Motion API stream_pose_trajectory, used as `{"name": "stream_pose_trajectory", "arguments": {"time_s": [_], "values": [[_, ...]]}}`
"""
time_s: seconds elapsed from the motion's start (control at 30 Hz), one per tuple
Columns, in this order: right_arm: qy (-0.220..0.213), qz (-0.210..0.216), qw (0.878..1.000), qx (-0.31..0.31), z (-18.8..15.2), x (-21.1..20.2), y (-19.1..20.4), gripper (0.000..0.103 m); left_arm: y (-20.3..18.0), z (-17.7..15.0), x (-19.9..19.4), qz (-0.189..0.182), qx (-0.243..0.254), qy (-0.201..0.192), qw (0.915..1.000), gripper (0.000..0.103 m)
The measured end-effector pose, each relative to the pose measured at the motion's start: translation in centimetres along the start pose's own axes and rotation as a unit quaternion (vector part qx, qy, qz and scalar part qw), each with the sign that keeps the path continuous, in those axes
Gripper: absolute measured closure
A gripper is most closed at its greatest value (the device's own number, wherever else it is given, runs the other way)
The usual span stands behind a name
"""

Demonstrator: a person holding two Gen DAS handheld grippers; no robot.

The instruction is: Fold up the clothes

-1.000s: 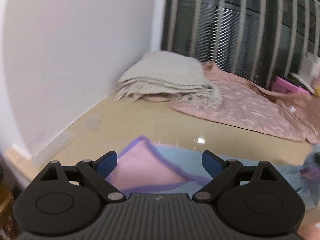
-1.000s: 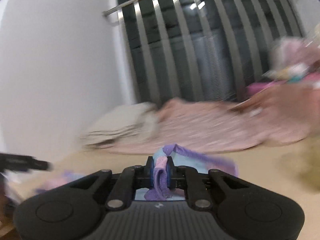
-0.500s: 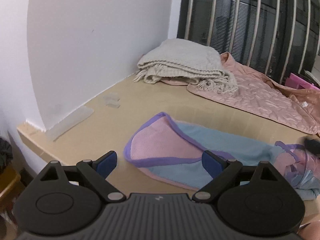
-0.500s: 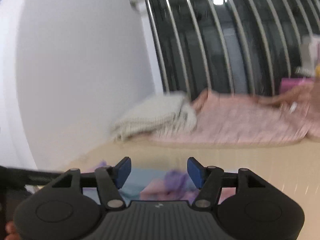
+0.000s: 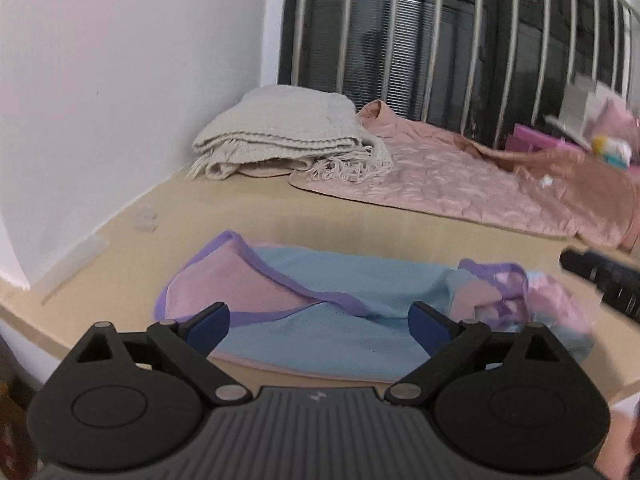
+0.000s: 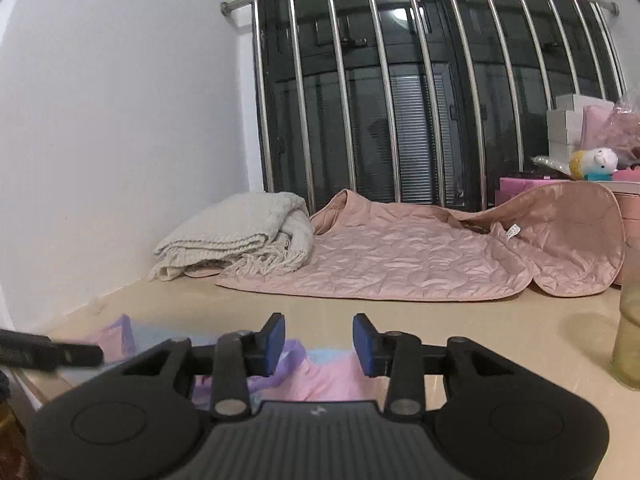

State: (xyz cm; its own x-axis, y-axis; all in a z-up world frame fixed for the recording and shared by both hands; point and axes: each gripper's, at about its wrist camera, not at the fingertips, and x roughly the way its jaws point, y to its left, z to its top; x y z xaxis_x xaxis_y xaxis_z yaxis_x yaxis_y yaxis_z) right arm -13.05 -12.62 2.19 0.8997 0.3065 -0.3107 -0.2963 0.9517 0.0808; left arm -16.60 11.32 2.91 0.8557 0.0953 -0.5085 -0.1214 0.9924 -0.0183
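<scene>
A small garment [image 5: 340,300] in light blue and pink with purple trim lies stretched across the beige tabletop [image 5: 224,216], its right end bunched up. My left gripper [image 5: 320,322] hovers open over the garment's near edge, nothing between its fingers. A black part of the other tool [image 5: 600,276] shows at the right edge of the left wrist view. My right gripper [image 6: 319,344] is above the bunched pink and purple end [image 6: 320,376]; its jaws are closing, with a clear gap between the blue pads and no cloth pinched.
A folded cream knit blanket [image 5: 280,136] and a spread pink quilted cover [image 6: 420,256] lie at the back by the white wall and barred window [image 6: 400,100]. Boxes and a small plush toy [image 6: 592,164] sit at the right. A yellowish glass [image 6: 630,332] stands at the far right.
The right gripper let go of the purple-edged cloth, opened wide, then narrowed again. The left gripper has shifted right along the garment, which now lies stretched flat.
</scene>
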Motion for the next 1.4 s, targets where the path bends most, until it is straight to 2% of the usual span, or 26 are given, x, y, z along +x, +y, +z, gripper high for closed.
{"name": "stream_pose_trajectory", "arguments": {"time_s": [0.07, 0.1, 0.13, 0.17, 0.23, 0.27, 0.3, 0.33, 0.4, 0.47, 0.53, 0.57, 0.6, 0.63, 0.67, 0.7, 0.73, 0.8, 0.83, 0.97, 1.07, 1.17, 1.23, 1.33, 1.37, 1.4], "values": [[0.047, 0.014, 0.999, -0.022, 0.6, 1.4, 0.4, 0.073, -0.3, -0.2, 0.5, 0.048, 0.008, -0.003, 0.9988, 0.005], [0.073, 0.028, 0.996, -0.034, 1.4, 2.0, 1.0, 0.085, -0.2, -0.4, 0.6, 0.082, 0.01, -0.008, 0.9966, 0.005], [0.098, 0.042, 0.993, -0.046, 2.1, 2.5, 1.5, 0.09, 0.0, -0.5, 0.7, 0.115, 0.012, -0.013, 0.9932, 0.005], [0.113, 0.064, 0.99, -0.06, 3.2, 3.1, 2.2, 0.09, 0.3, -0.6, 0.8, 0.148, 0.014, -0.017, 0.9888, 0.005], [0.096, 0.14, 0.981, -0.096, 6.8, 3.8, 4.6, 0.088, 1.3, -0.8, 1.2, 0.198, 0.004, -0.015, 0.98, 0.005], [0.099, 0.181, 0.971, -0.122, 8.3, 4.6, 6.1, 0.074, 2.0, -0.8, 1.4, 0.216, -0.008, -0.01, 0.9763, 0.006], [0.125, 0.226, 0.952, -0.166, 9.3, 6.3, 8.5, 0.053, 2.9, -0.8, 1.6, 0.22, -0.031, -0.001, 0.9749, 0.009], [0.148, 0.259, 0.932, -0.204, 9.9, 8.1, 10.7, 0.051, 3.8, -0.8, 1.6, 0.212, -0.058, 0.009, 0.9755, 0.013], [0.181, 0.275, 0.91, -0.253, 9.7, 11.8, 14.2, 0.052, 5.2, -0.9, 2.0, 0.186, -0.104, 0.032, 0.9765, 0.032], [0.215, 0.287, 0.885, -0.296, 9.5, 15.5, 17.6, 0.053, 5.8, -0.9, 2.2, 0.173, -0.123, 0.042, 0.9763, 0.035], [0.257, 0.286, 0.877, -0.29, 8.7, 18.8, 19.4, 0.054, 5.6, -0.7, 2.5, 0.178, -0.114, 0.044, 0.9764, 0.04], [0.276, 0.29, 0.873, -0.279, 8.4, 20.0, 19.9, 0.054, 5.5, -0.7, 2.6, 0.177, -0.111, 0.043, 0.9769, 0.046], [0.29, 0.291, 0.872, -0.267, 8.1, 21.0, 20.2, 0.061, 5.4, -0.6, 2.5, 0.172, -0.111, 0.041, 0.9781, 0.056], [0.293, 0.289, 0.876, -0.252, 8.0, 21.5, 20.0, 0.065, 5.4, -0.6, 2.5, 0.166, -0.11, 0.039, 0.9791, 0.065], [0.296, 0.287, 0.88, -0.238, 7.9, 22.0, 19.7, 0.082, 5.5, -0.5, 2.6, 0.161, -0.112, 0.036, 0.9799, 0.085], [0.299, 0.281, 0.884, -0.225, 7.9, 22.6, 19.4, 0.1, 5.7, -0.1, 3.3, 0.152, -0.114, 0.035, 0.9812, 0.097], [0.302, 0.269, 0.888, -0.218, 8.2, 23.3, 18.9, 0.099, 5.9, 0.3, 3.9, 0.139, -0.116, 0.035, 0.9828, 0.099], [0.307, 0.244, 0.897, -0.206, 8.6, 24.0, 17.8, 0.1, 6.3, 1.6, 5.5, 0.099, -0.12, 0.038, 0.9871, 0.099], [0.301, 0.225, 0.906, -0.197, 8.9, 24.1, 17.0, 0.1, 6.4, 2.4, 6.4, 0.085, -0.12, 0.04, 0.9883, 0.099], [0.246, 0.171, 0.945, -0.131, 12.0, 22.9, 11.6, 0.1, 4.4, 7.1, 8.5, 0.052, -0.086, 0.016, 0.9949, 0.1], [0.197, 0.1, 0.971, -0.094, 15.1, 21.5, 6.2, 0.1, 1.6, 11.4, 9.7, 0.019, -0.06, -0.005, 0.998, 0.1], [0.178, 0.037, 0.982, -0.054, 18.0, 20.9, 0.4, 0.1, -2.0, 15.2, 11.8, -0.023, -0.04, -0.023, 0.9987, 0.1], [0.174, 0.005, 0.984, -0.025, 19.4, 21.2, -3.0, 0.1, -4.2, 17.6, 13.5, -0.056, -0.039, -0.028, 0.9973, 0.1], [0.174, -0.033, 0.984, -0.012, 20.5, 22.9, -5.9, 0.1, -7.3, 20.2, 16.9, -0.057, -0.034, -0.035, 0.9972, 0.099], [0.179, -0.046, 0.983, -0.014, 20.6, 23.9, -6.7, 0.099, -8.0, 20.8, 18.4, -0.058, -0.041, -0.034, 0.9969, 0.097], [0.187, -0.06, 0.98, -0.018, 20.3, 25.5, -7.3, 0.099, -8.6, 21.2, 20.1, -0.06, -0.045, -0.027, 0.9968, 0.084]]}}
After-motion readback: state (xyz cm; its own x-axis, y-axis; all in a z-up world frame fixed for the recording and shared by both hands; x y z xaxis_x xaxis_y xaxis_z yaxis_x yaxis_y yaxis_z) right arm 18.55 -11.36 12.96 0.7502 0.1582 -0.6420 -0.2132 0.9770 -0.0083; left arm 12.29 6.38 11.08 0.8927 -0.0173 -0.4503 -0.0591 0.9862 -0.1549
